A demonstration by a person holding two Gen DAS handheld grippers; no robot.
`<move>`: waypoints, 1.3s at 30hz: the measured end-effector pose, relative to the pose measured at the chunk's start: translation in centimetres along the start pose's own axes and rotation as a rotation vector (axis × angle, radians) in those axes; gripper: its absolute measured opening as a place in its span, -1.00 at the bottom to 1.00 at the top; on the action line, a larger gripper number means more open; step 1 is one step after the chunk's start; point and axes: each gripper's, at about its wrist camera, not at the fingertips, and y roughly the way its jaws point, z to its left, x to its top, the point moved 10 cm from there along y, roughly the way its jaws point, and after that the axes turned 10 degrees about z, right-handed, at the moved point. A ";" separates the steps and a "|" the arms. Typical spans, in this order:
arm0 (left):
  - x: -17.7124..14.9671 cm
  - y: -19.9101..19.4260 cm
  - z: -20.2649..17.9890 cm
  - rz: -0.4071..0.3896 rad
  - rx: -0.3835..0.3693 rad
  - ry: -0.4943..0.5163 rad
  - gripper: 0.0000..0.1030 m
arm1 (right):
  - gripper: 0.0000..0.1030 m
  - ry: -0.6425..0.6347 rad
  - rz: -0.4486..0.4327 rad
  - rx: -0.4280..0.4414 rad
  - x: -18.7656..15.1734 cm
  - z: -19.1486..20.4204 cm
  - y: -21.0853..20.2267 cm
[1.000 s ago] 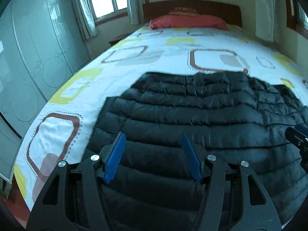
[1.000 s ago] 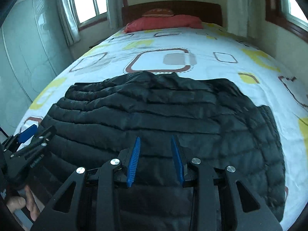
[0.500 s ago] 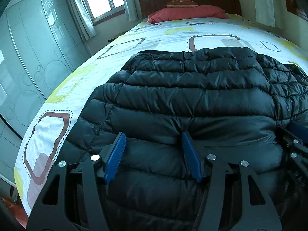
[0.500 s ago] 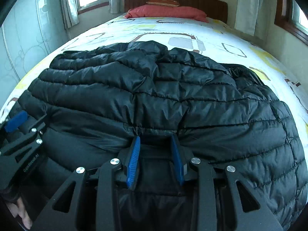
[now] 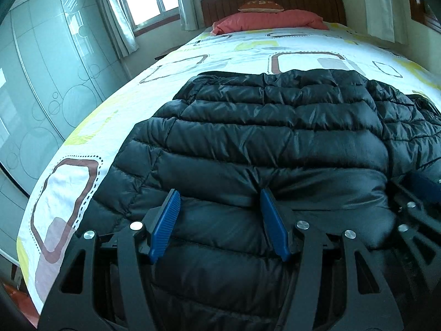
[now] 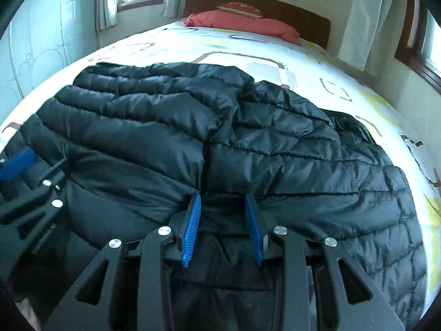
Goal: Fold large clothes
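Note:
A black quilted down jacket (image 5: pixel 275 138) lies spread on the bed, its near part bunched up; it also shows in the right wrist view (image 6: pixel 248 143). My left gripper (image 5: pixel 219 195) is open, its blue pads resting on the jacket's near edge with fabric bulging between them. My right gripper (image 6: pixel 222 200) is open, narrower, with a fold of jacket between its blue pads. Each gripper shows at the edge of the other's view: the right gripper (image 5: pixel 419 193) and the left gripper (image 6: pixel 19 162).
The bed (image 5: pixel 303 47) has a white sheet with yellow and brown squares. A red pillow (image 5: pixel 270 22) lies by the wooden headboard (image 5: pixel 275 0). A glass wardrobe (image 5: pixel 41 82) stands left; windows and curtains stand behind and right.
Both grippers have moved forward and down onto the jacket's near edge, and the jacket's near part has bunched up toward the far side. The right view has turned slightly.

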 end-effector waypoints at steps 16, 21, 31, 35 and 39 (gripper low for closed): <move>-0.3 -1.7 6.0 0.058 -0.217 -0.236 0.17 | -0.35 0.005 -0.033 -0.001 -0.9 -0.1 -0.4; -0.7 -1.9 9.9 0.052 -0.254 -0.347 0.35 | -0.35 0.006 -0.035 -0.002 -0.9 0.0 -0.4; -1.7 0.4 14.2 0.103 -0.483 -0.561 0.62 | -0.35 0.008 -0.037 -0.001 -0.9 0.1 -0.6; -2.6 3.0 13.5 0.194 -0.616 -0.631 0.62 | -0.35 0.007 -0.038 -0.002 -1.0 0.1 -0.6; -3.1 4.2 12.1 0.252 -0.762 -0.680 0.62 | -0.35 0.008 -0.038 -0.001 -1.0 0.1 -0.6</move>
